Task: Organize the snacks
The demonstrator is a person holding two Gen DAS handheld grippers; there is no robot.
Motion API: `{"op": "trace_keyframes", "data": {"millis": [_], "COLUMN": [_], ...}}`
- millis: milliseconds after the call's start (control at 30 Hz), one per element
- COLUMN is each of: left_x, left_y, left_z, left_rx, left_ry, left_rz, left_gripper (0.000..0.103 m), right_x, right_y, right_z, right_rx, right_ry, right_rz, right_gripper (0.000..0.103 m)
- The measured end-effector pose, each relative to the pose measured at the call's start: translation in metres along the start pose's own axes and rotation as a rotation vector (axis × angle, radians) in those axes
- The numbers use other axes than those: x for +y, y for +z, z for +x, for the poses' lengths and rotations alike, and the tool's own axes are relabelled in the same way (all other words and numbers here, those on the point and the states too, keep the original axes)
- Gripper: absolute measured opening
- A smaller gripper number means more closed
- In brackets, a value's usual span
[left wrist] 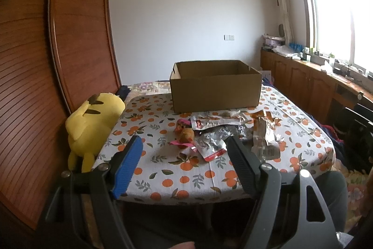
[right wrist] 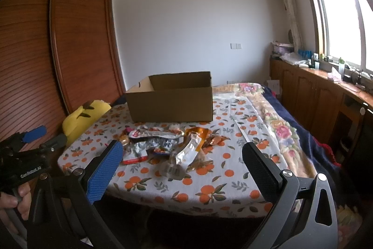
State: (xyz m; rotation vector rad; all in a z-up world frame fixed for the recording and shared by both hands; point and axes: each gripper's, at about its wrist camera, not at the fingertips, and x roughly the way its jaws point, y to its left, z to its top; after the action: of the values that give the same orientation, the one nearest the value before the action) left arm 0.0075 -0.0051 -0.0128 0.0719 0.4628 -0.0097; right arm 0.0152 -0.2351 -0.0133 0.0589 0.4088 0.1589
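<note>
I held both the left gripper (left wrist: 183, 144) and right gripper (right wrist: 181, 151) wide, empty, before crinkled foil snack packets (right wrist: 163, 144) and a plain corrugated cardboard box (left wrist: 215, 88).

Crumpled silver, red and orange foil snack packets (left wrist: 233, 130) heaped on bench, just before open brown cardboard box (left wrist: 215, 85), upright, interior unseen.

Both wrist cameras look slightly downward from the table's (left wrist: 177, 181) near edge, sharing the cardboard box (left wrist: 214, 90) and snack packets (right wrist: 163, 144).
</note>
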Motion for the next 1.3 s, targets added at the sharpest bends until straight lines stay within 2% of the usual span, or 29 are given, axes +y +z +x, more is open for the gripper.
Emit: {"op": "trace_keyframes", "data": {"millis": [333,500,833,1000,1167,1300], "left_x": [-0.005,-0.007,-0.017,-0.010,-0.008,0.003], "left_y": [-0.013,-0.021,-0.033,-0.026,-0.010,-0.004], "left_z": [0.030,0.058,0.138,0.164,0.184,0.199], "left_rx": [0.086,0.132,0.241,0.268,0.262,0.282], "left_ry": [-0.060,-0.109,-0.187,-0.214,-0.224,-0.220], "left_rz": [0.012,0.017,0.079,0.060,0.088,0.049], "left_gripper": [0.076,0.076,0.075,0.075,0.074,0.074], "right_x": [-0.014,-0.023,-0.039,-0.043,-0.047,-0.046], "right_y": [-0.013,-0.023,-0.033,-0.034,-0.032,-0.033], "right_z": [0.013,0.031,0.102,0.141,0.178,0.198], "right_rx": [0.052,0.091,0.191,0.241,0.295,0.331], "right_ry": [0.012,0.011,0.053,0.099,0.142,0.156], "right_rz": [0.031,0.042,0.005,0.002,0.026,0.023], "right_gripper": [0.103,0.103,0.103,0.103,0.098,0.093]}}
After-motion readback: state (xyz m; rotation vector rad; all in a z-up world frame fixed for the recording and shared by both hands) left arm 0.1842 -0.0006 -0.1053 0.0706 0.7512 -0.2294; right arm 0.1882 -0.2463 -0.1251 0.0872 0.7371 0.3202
